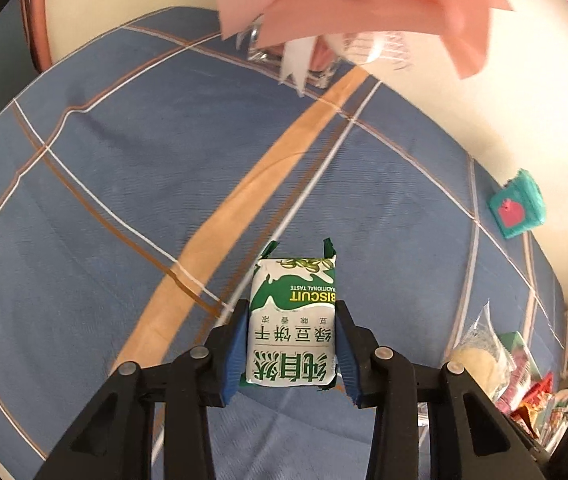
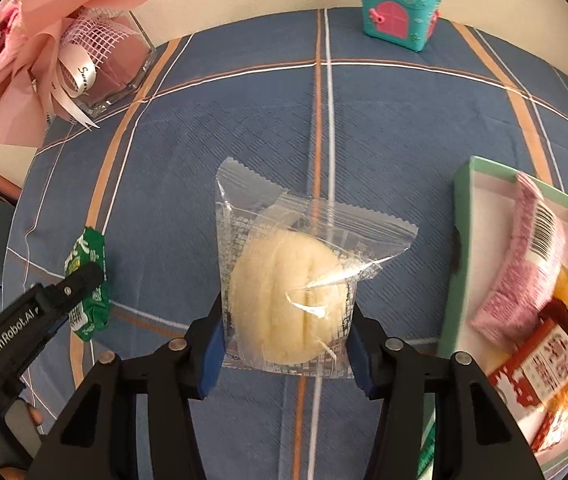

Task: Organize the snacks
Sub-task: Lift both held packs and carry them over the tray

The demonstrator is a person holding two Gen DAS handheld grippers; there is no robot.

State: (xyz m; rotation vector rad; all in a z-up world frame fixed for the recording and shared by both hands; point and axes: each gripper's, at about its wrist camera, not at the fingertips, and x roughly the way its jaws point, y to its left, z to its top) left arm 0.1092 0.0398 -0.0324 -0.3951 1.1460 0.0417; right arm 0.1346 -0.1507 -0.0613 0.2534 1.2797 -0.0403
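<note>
The left gripper (image 1: 292,336) is clamped on a green-and-white biscuit pack (image 1: 292,322), its blue pads (image 1: 235,354) pressed to both sides, above the blue plaid cloth (image 1: 123,200). The right gripper (image 2: 286,336) is closed on a clear-wrapped bun (image 2: 290,296) over the same cloth, just left of a green-rimmed box (image 2: 462,216) holding a pink wafer pack (image 2: 520,264) and red packets (image 2: 540,364). A teal toy house (image 2: 400,4) and a pink bouquet (image 2: 43,40) stand at the far edge.

Bun pack (image 2: 288,300) left of tray (image 2: 464,216)
</note>
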